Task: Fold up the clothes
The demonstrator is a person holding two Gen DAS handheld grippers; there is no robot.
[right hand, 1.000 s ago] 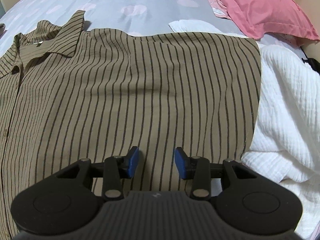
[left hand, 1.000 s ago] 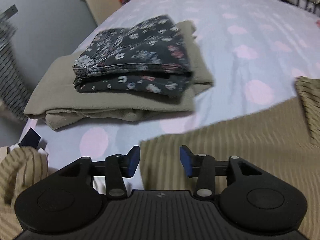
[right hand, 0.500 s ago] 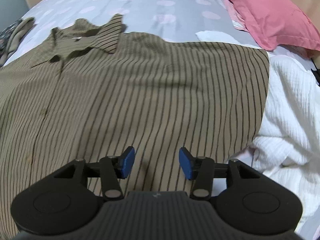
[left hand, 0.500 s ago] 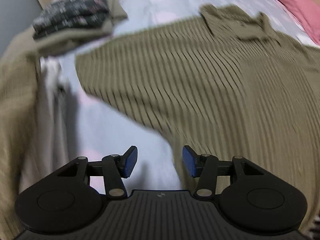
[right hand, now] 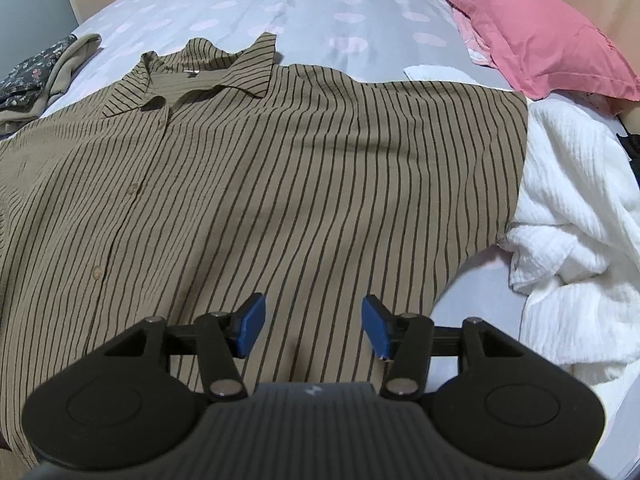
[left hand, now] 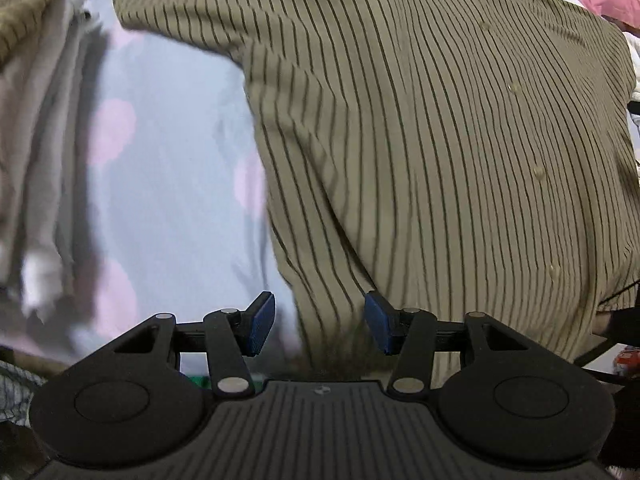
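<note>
A tan shirt with dark stripes (right hand: 280, 184) lies spread flat on the bed, collar at the far side. It also fills the right of the left wrist view (left hand: 440, 140). My left gripper (left hand: 316, 326) is open and empty, low over the shirt's left side edge near the hem. My right gripper (right hand: 312, 326) is open and empty, just above the shirt's lower right part.
The bed sheet (right hand: 320, 8) is pale blue with pink dots. A pink pillow (right hand: 536, 36) lies far right, a white crumpled blanket (right hand: 576, 216) at the right. Folded clothes (right hand: 36, 76) sit far left. Pale hanging cloth (left hand: 36, 140) is at the left.
The left gripper swung from the folded pile to the shirt's left edge and came down close. The right gripper drew back, showing more of the shirt. Both stayed open.
</note>
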